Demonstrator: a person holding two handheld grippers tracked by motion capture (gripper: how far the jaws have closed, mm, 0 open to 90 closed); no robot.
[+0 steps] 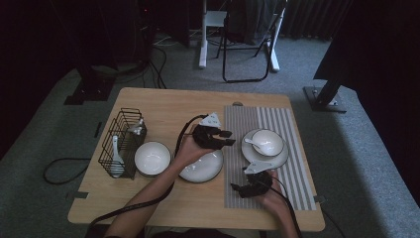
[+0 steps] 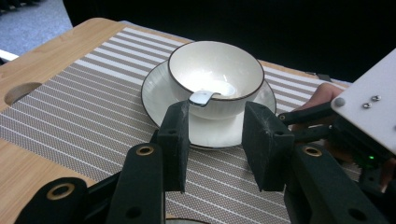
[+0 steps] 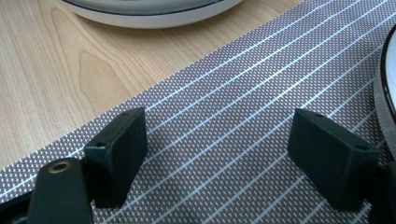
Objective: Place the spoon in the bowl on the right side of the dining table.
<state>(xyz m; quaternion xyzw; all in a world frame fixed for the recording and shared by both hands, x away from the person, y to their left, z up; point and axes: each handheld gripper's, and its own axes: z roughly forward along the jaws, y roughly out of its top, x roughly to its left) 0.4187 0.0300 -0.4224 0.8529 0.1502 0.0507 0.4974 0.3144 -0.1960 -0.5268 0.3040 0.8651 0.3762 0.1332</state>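
1. Your left gripper (image 1: 229,138) reaches in over the middle of the desk (image 1: 163,109), forearm slanting up from the lower left, and hangs above the far rim of the empty plate (image 1: 200,167). It points right toward the bowl (image 2: 215,74).
2. Its fingers (image 2: 173,140) stand partly open with nothing between them; in the left gripper view the gap lines up with the spoon (image 2: 205,95) handle that sticks out over the bowl's near rim, which is beyond the tips and apart from them.
3. The bowl sits on a saucer (image 2: 154,91) on the striped mat (image 2: 70,107), spoon inside it.
4. Your right gripper (image 1: 236,189) is low over the mat's near left part, hand near the desk's front edge, pointing left. Its fingers (image 3: 119,154) are spread wide and hold nothing.
5. In the right gripper view, the mat's edge runs diagonally just ahead, with bare wood and the plate's rim beyond it; the saucer's edge is close at the right.
6. Open mat lies between the two grippers. A second bowl (image 1: 152,157) and a wire rack (image 1: 121,141) stand left of the plate, well away from both grippers.
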